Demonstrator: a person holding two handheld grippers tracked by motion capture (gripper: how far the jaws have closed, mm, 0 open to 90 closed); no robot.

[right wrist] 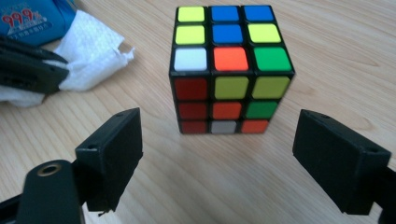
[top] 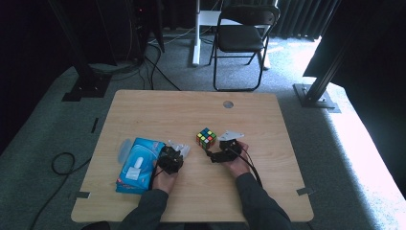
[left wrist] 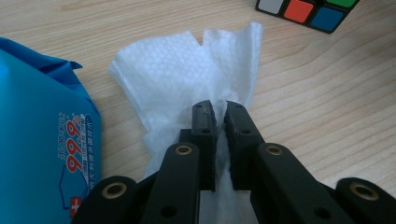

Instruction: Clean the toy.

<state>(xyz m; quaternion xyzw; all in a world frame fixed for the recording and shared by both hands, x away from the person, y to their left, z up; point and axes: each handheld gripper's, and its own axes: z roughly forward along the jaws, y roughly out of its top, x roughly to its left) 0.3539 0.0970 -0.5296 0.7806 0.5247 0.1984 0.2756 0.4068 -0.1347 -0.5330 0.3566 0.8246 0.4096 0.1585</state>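
Note:
My left gripper (left wrist: 219, 112) is shut on a crumpled white wet wipe (left wrist: 187, 65), which spreads over the table beyond its jaws. From above, that gripper (top: 178, 152) sits just right of the blue wipe pack (top: 138, 164). A scrambled colour cube (right wrist: 229, 70) stands upright on the wood in front of my right gripper (right wrist: 218, 140), which is open with nothing touching its jaws. In the high view the cube (top: 207, 138) sits just up and left of the right gripper (top: 215, 149). The right gripper view also catches the left gripper (right wrist: 28, 70) and the wipe (right wrist: 93, 51).
The wooden table (top: 191, 110) has a round cable hole (top: 228, 104) near its far edge. The blue pack (left wrist: 37, 130) lies close on the left of the pinched wipe. A black folding chair (top: 242, 33) stands on the carpet beyond the table.

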